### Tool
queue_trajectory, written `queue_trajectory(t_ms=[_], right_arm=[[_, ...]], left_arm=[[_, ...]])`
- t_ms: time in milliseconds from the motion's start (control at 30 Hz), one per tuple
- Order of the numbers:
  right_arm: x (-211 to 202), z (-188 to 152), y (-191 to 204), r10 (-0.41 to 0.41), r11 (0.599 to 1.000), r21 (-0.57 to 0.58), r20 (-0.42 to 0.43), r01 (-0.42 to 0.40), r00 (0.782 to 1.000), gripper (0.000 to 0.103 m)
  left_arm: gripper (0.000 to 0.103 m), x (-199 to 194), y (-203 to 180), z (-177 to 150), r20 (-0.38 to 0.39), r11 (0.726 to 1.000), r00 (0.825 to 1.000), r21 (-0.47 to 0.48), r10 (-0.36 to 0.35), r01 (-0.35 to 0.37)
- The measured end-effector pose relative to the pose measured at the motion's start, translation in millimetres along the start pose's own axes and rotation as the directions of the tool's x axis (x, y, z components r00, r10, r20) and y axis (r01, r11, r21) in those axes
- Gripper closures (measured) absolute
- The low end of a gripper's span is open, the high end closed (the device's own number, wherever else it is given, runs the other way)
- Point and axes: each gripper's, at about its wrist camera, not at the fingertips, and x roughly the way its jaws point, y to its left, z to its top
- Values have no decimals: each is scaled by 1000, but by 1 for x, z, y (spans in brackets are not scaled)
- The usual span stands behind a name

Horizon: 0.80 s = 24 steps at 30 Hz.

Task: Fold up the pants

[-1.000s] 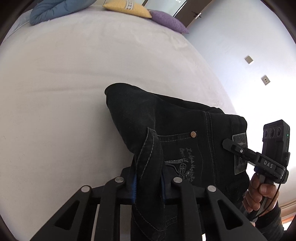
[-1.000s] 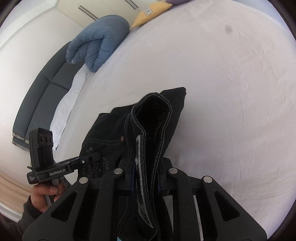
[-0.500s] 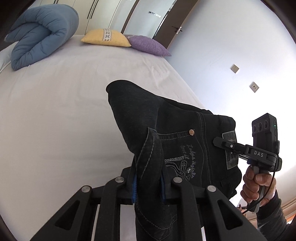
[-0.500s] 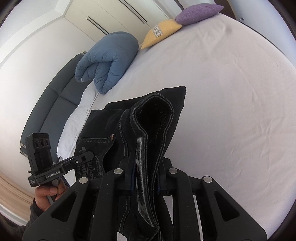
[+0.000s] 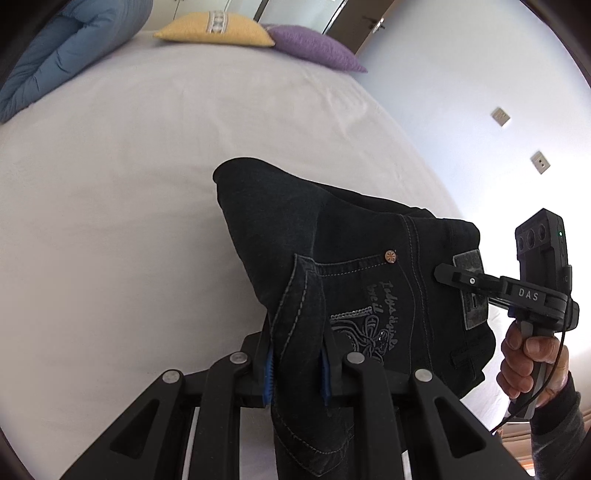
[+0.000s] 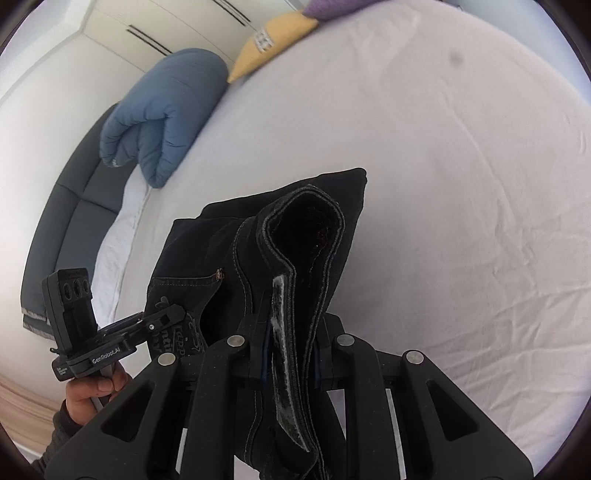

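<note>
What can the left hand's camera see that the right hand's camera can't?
Only the left wrist view shows the wall sockets, the door handle and the right gripper from the side. Only the right wrist view shows the grey sofa, the wardrobe doors and the left gripper from the side. Both show the black pants, white bed, blue duvet and yellow pillow.

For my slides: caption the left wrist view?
Left gripper clamps folded black pants above a white bed, right gripper sharing the hold.
</note>
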Motion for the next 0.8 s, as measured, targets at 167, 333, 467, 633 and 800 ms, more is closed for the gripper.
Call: queue_trajectory(t_ms=[167, 333, 467, 633, 800], right_arm=[[35, -17, -56, -20, 995, 100, -24, 22, 1000, 78], [29, -29, -80, 85, 991, 96, 70, -92, 994, 78], [19, -30, -71, 27, 996, 79, 80, -33, 996, 69], [-12, -38, -54, -95, 995, 31, 149, 92, 984, 58], [-61, -67, -22, -201, 977, -29, 213, 212, 956, 58]], left_arm=[[62, 29, 14, -12, -24, 998, 999, -37, 43, -44], [55, 31, 11, -15, -7, 997, 997, -15, 81, -81], [42, 22, 5, -18, 36, 990, 989, 7, 141, -141], [42, -15, -1, -30, 144, 975, 965, 12, 218, -222], [3, -75, -32, -46, 348, 949, 895, 41, 280, -313]])
